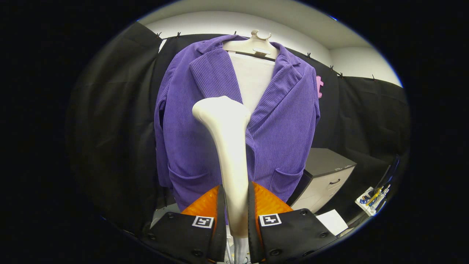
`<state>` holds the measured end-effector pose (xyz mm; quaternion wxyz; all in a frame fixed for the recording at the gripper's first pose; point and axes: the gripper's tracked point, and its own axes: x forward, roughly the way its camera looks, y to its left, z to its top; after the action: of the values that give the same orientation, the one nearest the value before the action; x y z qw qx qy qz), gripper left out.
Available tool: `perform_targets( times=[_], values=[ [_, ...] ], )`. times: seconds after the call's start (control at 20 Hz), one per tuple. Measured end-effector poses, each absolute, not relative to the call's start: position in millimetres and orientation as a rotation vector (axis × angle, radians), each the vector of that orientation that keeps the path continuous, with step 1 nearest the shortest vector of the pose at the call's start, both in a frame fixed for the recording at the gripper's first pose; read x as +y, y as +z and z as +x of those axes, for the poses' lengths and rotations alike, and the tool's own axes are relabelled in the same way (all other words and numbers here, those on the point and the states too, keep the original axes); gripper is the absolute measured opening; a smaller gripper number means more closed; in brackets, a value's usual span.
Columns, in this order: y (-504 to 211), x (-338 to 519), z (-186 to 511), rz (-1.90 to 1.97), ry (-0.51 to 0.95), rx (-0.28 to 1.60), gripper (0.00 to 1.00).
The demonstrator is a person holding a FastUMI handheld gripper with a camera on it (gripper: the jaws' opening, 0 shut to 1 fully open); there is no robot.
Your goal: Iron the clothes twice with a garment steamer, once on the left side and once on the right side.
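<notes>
Hanging from a pale hanger (pixel 256 46) against the black booth wall (pixel 117 110), the purple corduroy jacket (pixel 285 124) is taken as the landmark for this entry. It faces the camera, lapels open over a white panel (pixel 253 80) at the chest, with one patch pocket at each lower front. The garment steamer (pixel 229 146), cream-white, stands upright directly in front of the jacket: its flared head sits level with the mid-chest, just to the camera-left of the jacket's front opening, and its slim handle runs down across the lower front toward the hem. Whether the head touches the fabric cannot be told from this angle. The gripper (pixel 236 212) is below the jacket's hem, and its two fingers are pressed in on the steamer's handle from either side, pinching it with no gap visible between pad and handle; each finger carries a square marker tag on its upper face. A ribbed orange part of the gripper body shows behind the fingers, overlapping the jacket's bottom edge. To the camera-right of the jacket and lower than its pocket stands a small drawer cabinet (pixel 326 176) with a dark top and a pale front with a dark handle. Further right of the jacket, past the cabinet, a white tray (pixel 372 201) of small coloured items rests on a surface, and a white sheet (pixel 331 222) lies nearer the gripper. Above the jacket the black wall cloth is clipped along its upper edge, with a pale room wall (pixel 293 33) behind it.
</notes>
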<state>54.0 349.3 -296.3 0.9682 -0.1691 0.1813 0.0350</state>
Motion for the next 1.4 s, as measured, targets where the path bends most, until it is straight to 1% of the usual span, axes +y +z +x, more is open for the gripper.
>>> perform_targets(
  times=[0.55, 1.0, 1.4],
  values=[
    [-342.8, 336.4, 32.0, -0.351, 0.08, 0.434, 0.32],
    [-412.9, 300.7, 0.8, -0.346, 0.059, 0.586, 0.32],
    [-458.1, 275.0, -21.4, -0.356, 0.047, 0.67, 0.32]
  ],
)
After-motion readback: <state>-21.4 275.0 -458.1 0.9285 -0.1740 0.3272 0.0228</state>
